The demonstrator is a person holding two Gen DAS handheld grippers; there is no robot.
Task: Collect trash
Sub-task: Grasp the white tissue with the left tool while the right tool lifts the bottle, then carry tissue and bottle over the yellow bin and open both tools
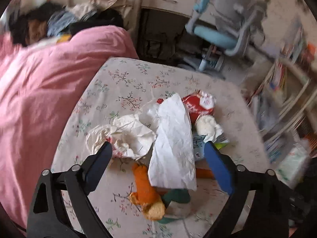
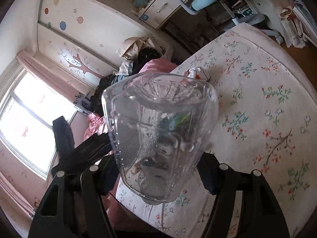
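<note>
Gripping a clear plastic bottle (image 2: 160, 136), the right claw (image 2: 156, 176) hangs over the floral-sheeted bed (image 2: 267, 103); the left claw (image 1: 158, 152) gapes empty above crumpled white tissues (image 1: 172, 138) at centre frame.

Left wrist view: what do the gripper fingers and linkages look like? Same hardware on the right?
Left gripper: matte black angular linkage arms with triangular cutouts, silver round pivot bolts, flat rectangular blue pads on the fingers. Right gripper: same black linkage with silver pivot bolts and cutouts; its pads look dark navy and are mostly hidden. No cables, markings, sleeves or hands visible in either view.
</note>
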